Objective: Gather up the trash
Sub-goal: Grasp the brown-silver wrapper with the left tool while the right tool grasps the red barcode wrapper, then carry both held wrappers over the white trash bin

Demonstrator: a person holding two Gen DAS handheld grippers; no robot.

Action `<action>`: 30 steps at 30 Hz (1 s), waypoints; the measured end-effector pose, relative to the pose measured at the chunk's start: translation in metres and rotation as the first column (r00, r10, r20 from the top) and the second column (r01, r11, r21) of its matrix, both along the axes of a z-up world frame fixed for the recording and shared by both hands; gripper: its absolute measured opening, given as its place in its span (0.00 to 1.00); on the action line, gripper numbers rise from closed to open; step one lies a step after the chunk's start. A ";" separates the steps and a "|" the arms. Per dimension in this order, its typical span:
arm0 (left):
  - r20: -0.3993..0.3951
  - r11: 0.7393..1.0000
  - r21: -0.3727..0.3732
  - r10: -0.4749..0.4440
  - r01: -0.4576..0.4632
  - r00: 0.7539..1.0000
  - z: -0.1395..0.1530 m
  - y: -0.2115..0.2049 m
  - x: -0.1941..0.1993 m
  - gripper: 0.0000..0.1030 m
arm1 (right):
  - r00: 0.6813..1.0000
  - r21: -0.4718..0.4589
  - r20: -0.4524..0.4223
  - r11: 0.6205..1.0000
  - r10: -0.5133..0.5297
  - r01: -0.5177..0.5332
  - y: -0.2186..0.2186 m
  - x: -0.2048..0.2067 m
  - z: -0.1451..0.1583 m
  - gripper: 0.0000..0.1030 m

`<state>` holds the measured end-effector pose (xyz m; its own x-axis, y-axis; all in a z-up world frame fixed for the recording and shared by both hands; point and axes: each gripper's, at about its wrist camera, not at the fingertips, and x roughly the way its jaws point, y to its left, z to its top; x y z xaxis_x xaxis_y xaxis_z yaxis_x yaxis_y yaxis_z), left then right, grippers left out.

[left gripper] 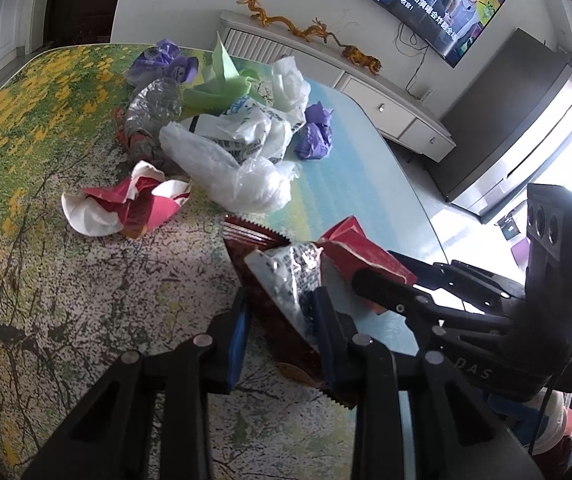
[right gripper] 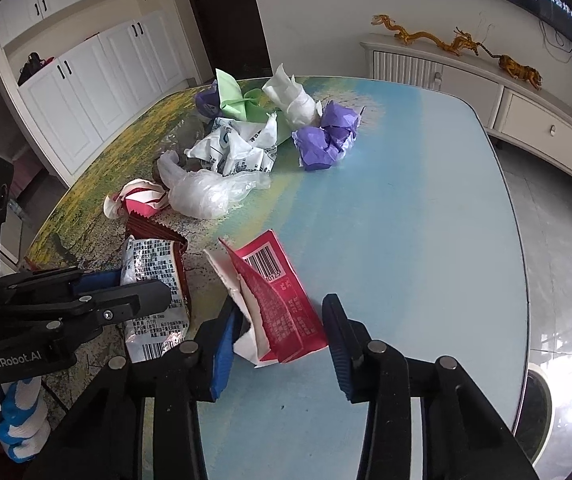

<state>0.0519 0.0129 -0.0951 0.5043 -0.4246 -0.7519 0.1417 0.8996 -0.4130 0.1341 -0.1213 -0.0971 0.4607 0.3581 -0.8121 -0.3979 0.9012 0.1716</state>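
Crumpled silver-and-maroon snack wrapper (left gripper: pixel 286 280), torn red carton (right gripper: pixel 282 304)

red carton (right gripper: pixel 282 300), purple paper (right gripper: pixel 326 138), floral table (left gripper: pixel 46 120)

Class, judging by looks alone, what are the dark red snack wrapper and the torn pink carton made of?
Snack wrapper: likely metallised plastic film; shiny silver inside, serrated edge.
Pink carton: probably thin printed cardboard; torn edges show a white fibrous core, and the creases hold.

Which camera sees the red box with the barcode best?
The right wrist view: the torn red box lies flat between the fingers, barcode facing up. The left wrist view shows only its red edge, partly hidden behind the other gripper.
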 end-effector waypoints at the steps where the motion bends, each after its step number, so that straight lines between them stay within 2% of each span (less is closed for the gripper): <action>1: 0.001 1.000 -0.003 -0.005 0.005 1.000 0.000 -0.001 -0.001 0.26 | 1.000 -0.002 0.003 1.000 -0.003 0.003 0.000 -0.001 0.001 0.35; 6: -0.001 1.000 -0.020 -0.022 0.022 1.000 0.001 -0.006 -0.006 0.23 | 1.000 -0.008 0.021 1.000 -0.019 0.019 -0.001 -0.009 0.007 0.31; 7: 0.001 0.999 -0.020 -0.024 0.024 1.000 0.001 -0.007 -0.007 0.23 | 0.999 -0.001 0.024 1.000 -0.027 0.027 -0.002 -0.011 0.008 0.25; 8: 0.004 0.999 -0.020 -0.027 0.027 1.000 0.002 -0.008 -0.009 0.23 | 0.999 0.008 0.025 0.999 -0.031 0.031 -0.004 -0.013 0.010 0.06; 18: 0.050 1.000 -0.022 -0.022 0.023 0.999 0.018 -0.007 -0.028 0.22 | 0.995 0.039 0.038 0.995 -0.089 0.087 -0.021 -0.032 0.021 0.08; 30: 0.134 0.999 -0.003 -0.037 0.038 0.990 0.057 -0.018 -0.044 0.21 | 0.979 0.106 0.142 0.986 -0.145 0.130 -0.043 -0.066 0.061 0.08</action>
